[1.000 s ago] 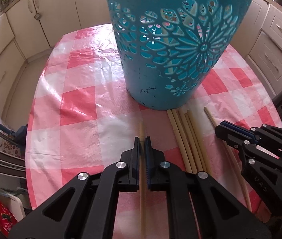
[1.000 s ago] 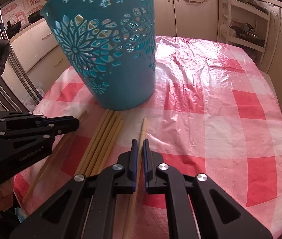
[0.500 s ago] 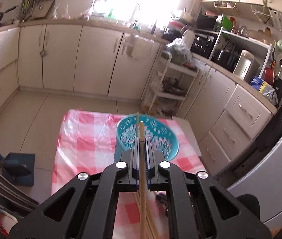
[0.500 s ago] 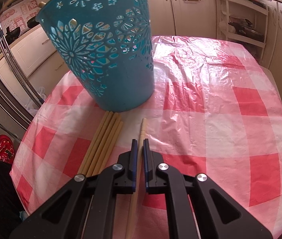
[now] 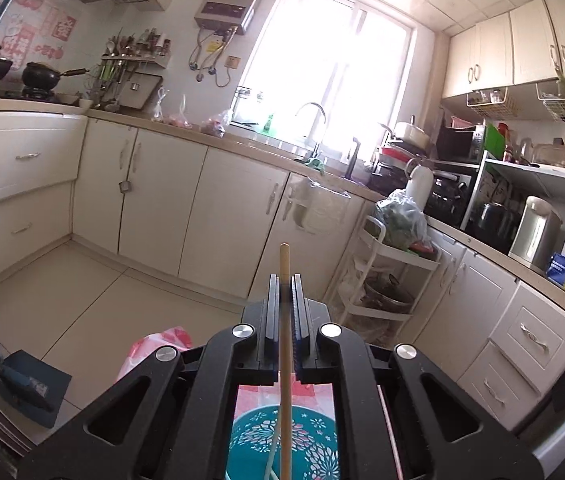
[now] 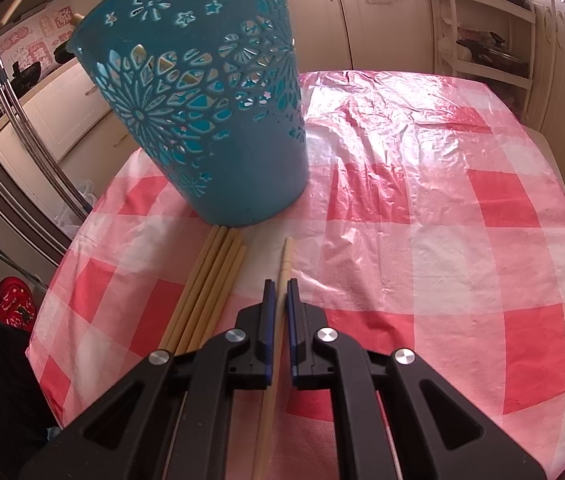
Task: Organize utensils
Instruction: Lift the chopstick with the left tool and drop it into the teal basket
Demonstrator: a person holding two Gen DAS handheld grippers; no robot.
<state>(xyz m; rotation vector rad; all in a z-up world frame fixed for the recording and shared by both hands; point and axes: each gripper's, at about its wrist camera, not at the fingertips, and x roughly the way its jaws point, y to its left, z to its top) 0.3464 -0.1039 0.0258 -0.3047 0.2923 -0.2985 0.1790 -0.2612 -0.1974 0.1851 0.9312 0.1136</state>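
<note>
Chopstick (image 5: pixel 284 320) pinched upright in my left gripper (image 5: pixel 284 312) above the teal basket (image 5: pixel 282 440), I must lower and release, while my right gripper (image 6: pixel 278 304) clamps another chopstick (image 6: pixel 282 276).

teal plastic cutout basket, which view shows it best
Right wrist view: the teal plastic cutout basket stands whole on the checked cloth. Left wrist view catches only a slice of its patterned inside, low behind the gripper frame.
</note>
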